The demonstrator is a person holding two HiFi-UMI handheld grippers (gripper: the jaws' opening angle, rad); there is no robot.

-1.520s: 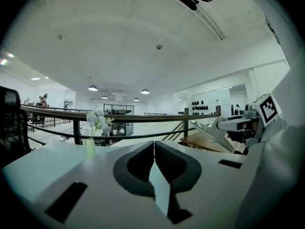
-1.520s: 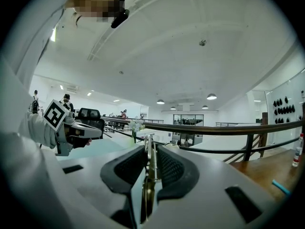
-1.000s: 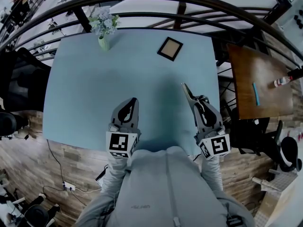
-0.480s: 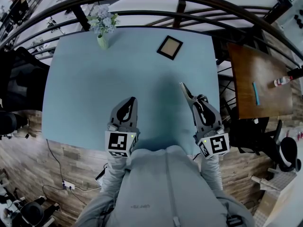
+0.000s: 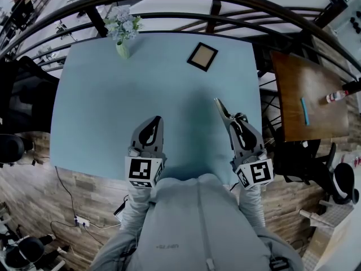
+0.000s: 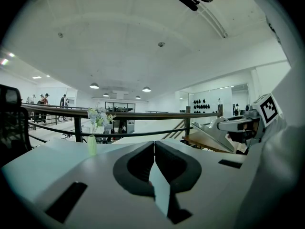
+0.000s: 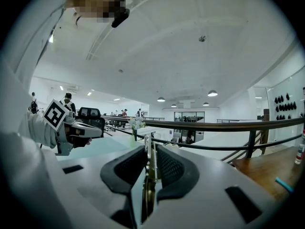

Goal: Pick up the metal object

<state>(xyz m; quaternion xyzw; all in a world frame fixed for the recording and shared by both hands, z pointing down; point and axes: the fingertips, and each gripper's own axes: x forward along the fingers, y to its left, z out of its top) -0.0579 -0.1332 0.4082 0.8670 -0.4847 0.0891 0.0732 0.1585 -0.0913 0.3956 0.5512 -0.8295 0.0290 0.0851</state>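
In the head view my right gripper [image 5: 230,119] is held over the right side of the light blue table [image 5: 107,106], shut on a slim metal object [image 5: 220,108] that sticks out forward past its tips. The right gripper view shows the metal object [image 7: 151,162], with a coiled spring on it, pinched upright between the black pads. My left gripper [image 5: 159,119] hovers over the table's near middle, its jaws closed together with nothing between them. In the left gripper view the left gripper [image 6: 154,145] is shut and empty, and the right gripper [image 6: 224,130] appears off to the right.
A small vase of flowers [image 5: 122,30] stands at the table's far left and a dark picture frame [image 5: 202,57] lies at the far middle. A brown side table [image 5: 307,78] to the right carries a bottle [image 5: 337,97] and a blue pen [image 5: 304,111]. A dark railing runs behind.
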